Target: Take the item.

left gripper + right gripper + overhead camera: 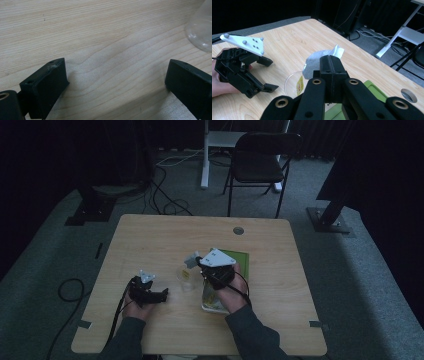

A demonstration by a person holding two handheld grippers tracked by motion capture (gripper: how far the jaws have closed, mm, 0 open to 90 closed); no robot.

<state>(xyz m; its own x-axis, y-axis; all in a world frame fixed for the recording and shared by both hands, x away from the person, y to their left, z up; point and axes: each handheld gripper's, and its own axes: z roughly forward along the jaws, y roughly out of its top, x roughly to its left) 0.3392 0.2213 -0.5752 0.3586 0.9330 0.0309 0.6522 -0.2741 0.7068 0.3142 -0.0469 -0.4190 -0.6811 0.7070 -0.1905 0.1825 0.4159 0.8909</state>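
Observation:
A clear plastic cup (186,279) stands on the wooden table (150,235) between my two grippers. A yellow tag (299,85) hangs inside it. My right gripper (199,262) is shut on a grey-white sachet (318,59), which it holds just over the cup's rim (290,78). My left gripper (161,295) rests low on the table to the cup's left, jaws wide open with nothing between them. In the left gripper view the open gripper (116,68) faces bare wood, with the cup's (201,31) edge at the top right.
A green tray (241,259) lies under and behind the right hand. A clear packet with yellowish contents (212,303) sits at its near end. A round cable hole (238,230) marks the table's far side. A black chair (260,162) stands beyond the table.

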